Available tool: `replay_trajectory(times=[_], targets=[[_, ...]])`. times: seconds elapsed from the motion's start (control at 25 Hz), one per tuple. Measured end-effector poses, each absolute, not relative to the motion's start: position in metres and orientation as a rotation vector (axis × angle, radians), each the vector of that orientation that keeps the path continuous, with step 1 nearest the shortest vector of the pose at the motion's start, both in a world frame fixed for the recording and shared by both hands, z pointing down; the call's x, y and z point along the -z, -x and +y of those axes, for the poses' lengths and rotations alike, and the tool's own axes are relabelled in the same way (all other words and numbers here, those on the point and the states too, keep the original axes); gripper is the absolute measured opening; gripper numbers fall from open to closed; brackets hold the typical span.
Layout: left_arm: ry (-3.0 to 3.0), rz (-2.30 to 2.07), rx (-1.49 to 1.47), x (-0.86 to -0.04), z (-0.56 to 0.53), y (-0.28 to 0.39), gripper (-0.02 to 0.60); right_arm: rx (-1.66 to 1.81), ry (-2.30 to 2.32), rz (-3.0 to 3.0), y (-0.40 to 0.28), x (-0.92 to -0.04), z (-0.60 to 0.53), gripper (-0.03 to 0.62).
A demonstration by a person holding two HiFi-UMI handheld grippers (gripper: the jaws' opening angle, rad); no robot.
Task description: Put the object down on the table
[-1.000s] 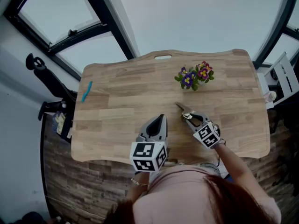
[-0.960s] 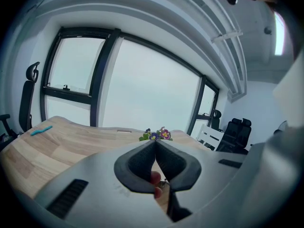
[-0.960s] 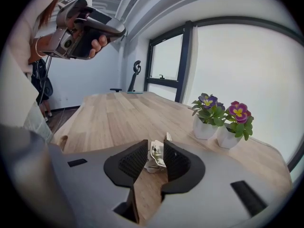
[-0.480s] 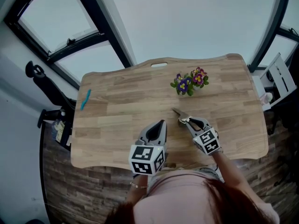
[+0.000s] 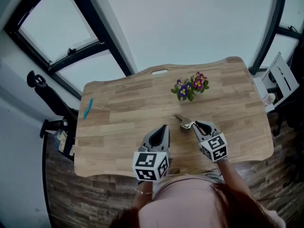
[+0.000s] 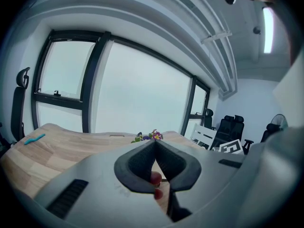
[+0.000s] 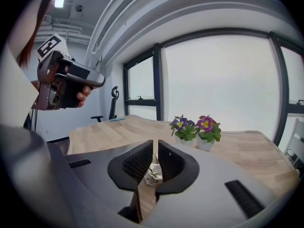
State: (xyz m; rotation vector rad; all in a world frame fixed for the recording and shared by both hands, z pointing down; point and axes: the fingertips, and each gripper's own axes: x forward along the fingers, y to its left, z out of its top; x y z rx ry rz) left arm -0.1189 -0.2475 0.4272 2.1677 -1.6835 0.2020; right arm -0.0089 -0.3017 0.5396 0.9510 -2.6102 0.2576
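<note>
A small, slim, silvery metal object (image 5: 183,121) is sitting in the grip of the right gripper (image 5: 194,124), sticking out past its tips toward 10 o'clock in the head view. It is being carried over the near middle of the pale wooden table (image 5: 123,108) rather than lying on the wood. The right gripper's jaws have just been closing, and in the right gripper view their dark ribbed pads are pressing on the object from both sides.

At 12 o'clock from the object, a small white pot of purple and pink flowers (image 5: 190,85) is standing near the table's far edge. At 9 o'clock, just beside the object, the left gripper (image 5: 164,127) is hovering with its jaws brought together and nothing between them. Well apart in the same direction, a thin teal strip (image 5: 88,107) is lying at the table's left edge.
</note>
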Motion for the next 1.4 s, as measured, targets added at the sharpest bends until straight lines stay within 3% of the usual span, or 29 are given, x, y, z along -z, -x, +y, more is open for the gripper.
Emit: replay_trajectory(times=[1.4], targets=[[-2.282, -1.667, -0.178, -0.397, -0.250, 0.096, 0.002, -0.241, -1.291, -2.702, -0.032, -0.426, -0.288, 0.003]])
